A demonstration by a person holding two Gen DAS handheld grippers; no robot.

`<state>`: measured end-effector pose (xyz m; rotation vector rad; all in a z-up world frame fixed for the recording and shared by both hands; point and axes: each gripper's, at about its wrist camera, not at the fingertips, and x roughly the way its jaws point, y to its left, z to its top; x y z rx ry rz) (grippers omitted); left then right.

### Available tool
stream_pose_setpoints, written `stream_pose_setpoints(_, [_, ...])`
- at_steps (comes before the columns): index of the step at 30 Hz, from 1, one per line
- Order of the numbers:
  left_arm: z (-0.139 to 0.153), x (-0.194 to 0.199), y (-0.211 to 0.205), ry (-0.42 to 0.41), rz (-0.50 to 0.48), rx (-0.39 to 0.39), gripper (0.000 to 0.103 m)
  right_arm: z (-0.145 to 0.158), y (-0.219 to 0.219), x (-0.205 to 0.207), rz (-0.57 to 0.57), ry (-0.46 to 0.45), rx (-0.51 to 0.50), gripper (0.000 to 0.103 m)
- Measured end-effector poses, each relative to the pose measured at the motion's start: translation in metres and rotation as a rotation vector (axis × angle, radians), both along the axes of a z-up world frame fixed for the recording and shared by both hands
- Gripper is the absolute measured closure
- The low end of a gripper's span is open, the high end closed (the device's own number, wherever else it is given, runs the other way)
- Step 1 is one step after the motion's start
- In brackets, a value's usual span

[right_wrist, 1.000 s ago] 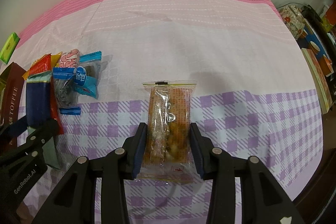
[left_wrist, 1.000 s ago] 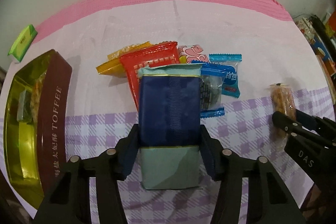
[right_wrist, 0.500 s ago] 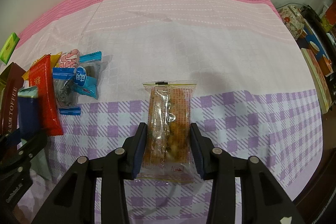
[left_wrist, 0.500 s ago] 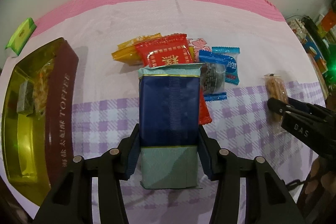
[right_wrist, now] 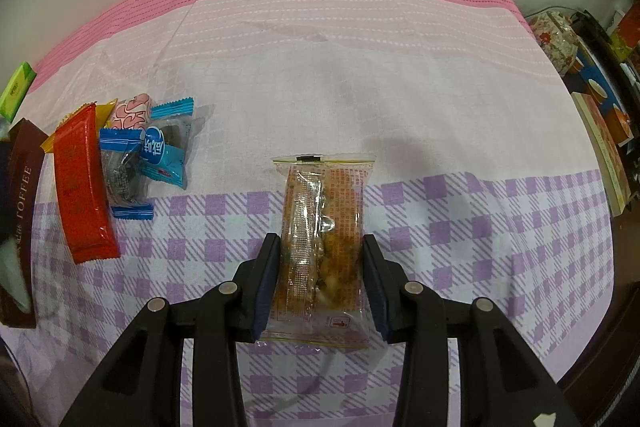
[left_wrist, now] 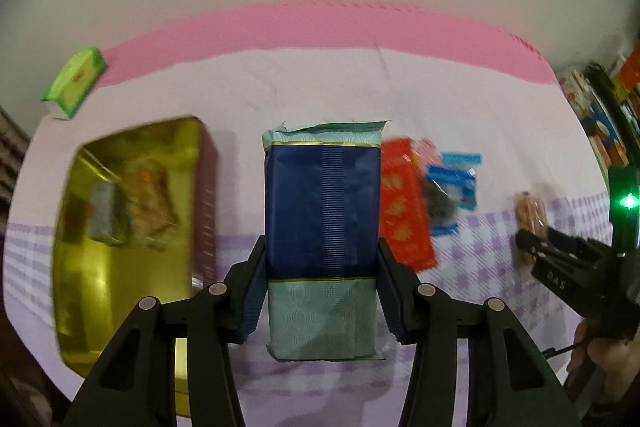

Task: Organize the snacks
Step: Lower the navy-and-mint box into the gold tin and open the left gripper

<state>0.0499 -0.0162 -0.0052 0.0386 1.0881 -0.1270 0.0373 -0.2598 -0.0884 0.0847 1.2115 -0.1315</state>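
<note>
The left gripper fingers clamp a navy-and-teal packet just right of the gold toffee tin. The right gripper fingers pinch a clear nut-bar wrapper, well right of the tin.

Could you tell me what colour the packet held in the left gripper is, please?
The packet is dark navy with pale teal patterned ends and thin gold lines, clearest in the left wrist view.
</note>
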Motion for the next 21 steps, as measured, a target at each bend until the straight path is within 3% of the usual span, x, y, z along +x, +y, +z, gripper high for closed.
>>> stream_pose_setpoints(9, [0.024,0.005,0.075,-0.036,0.105,0.073,0.053,0.001,0.001,0.000,0.002,0.000,-0.004,0.065])
stream_pose_setpoints(21, [-0.009,-0.011,0.151,0.056,0.182,0.172,0.053,0.000,0.001,-0.001,0.001,-0.002,-0.012,0.065])
